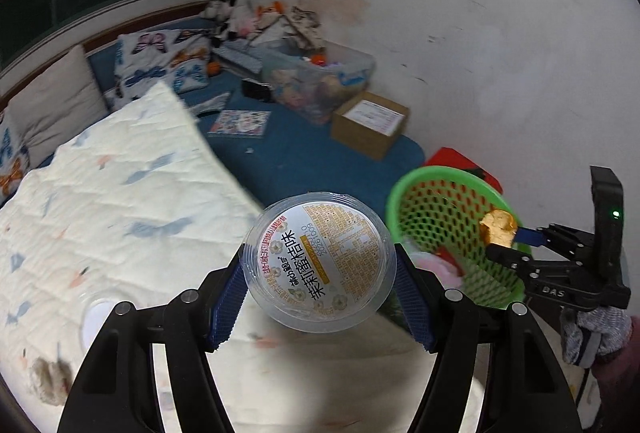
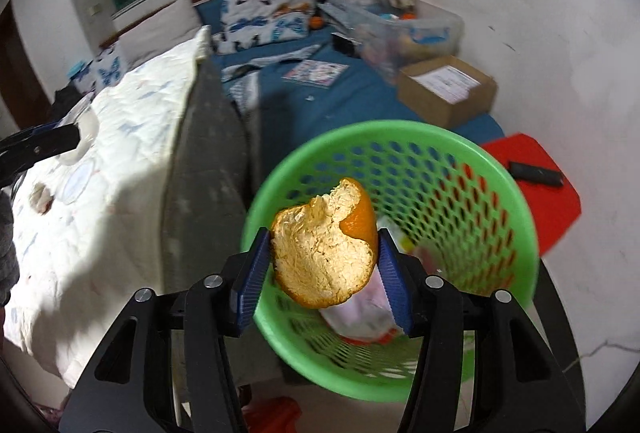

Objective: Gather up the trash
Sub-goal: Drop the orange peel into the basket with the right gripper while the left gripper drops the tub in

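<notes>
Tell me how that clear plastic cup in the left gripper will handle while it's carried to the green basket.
The clear plastic cup looks thin-walled, so it would probably flex if squeezed harder. It appears empty apart from its printed seal, so likely light. The left gripper holds it by its round, smooth sides, so it might twist or slip. Release it over the green basket.

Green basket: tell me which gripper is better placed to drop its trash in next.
Right. The right gripper holds the orange peel directly over the green basket. The left gripper, gripping the plastic cup, is beside the basket, above the bed edge.
</notes>
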`<state>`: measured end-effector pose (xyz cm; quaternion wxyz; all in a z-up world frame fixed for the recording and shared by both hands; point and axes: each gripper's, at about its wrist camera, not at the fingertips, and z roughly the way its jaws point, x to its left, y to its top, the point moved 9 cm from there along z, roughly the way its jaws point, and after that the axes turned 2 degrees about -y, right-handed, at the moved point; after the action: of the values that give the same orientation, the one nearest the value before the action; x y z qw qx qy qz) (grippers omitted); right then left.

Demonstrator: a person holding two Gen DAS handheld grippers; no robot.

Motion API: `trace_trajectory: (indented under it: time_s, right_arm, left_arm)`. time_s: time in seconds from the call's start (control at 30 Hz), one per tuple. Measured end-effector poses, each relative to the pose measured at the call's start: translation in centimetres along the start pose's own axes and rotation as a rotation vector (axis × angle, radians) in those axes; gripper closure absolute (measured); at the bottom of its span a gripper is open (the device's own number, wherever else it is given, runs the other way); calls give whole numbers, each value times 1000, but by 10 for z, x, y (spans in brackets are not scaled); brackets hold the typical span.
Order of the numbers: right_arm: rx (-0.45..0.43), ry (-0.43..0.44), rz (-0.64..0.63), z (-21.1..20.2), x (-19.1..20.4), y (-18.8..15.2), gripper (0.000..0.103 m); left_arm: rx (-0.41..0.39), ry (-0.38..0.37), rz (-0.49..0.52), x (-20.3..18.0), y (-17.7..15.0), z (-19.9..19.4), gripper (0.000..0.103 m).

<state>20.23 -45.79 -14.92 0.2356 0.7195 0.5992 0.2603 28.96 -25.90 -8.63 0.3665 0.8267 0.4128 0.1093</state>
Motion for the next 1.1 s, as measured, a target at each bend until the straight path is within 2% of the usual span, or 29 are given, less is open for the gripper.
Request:
trace_trajectory:
  time_s: [0.23,0.7,0.87,1.1]
  right_arm:
    - [-13,-22,50,-7,-29,-7,36]
    - [-64,-32,120,-44,-61,-24,33]
    - [-68,-33,146,-49,-70,-29,32]
    - [-66,-30,167,-52,-73,-35,32]
  left_arm:
    - [24,-40,42,-41,7,20,37]
    - [88,-117,115,-114,12,64,37]
    - [115,-149,111,-132,10,77,36]
    - [117,-196,95,-144,9,82,26]
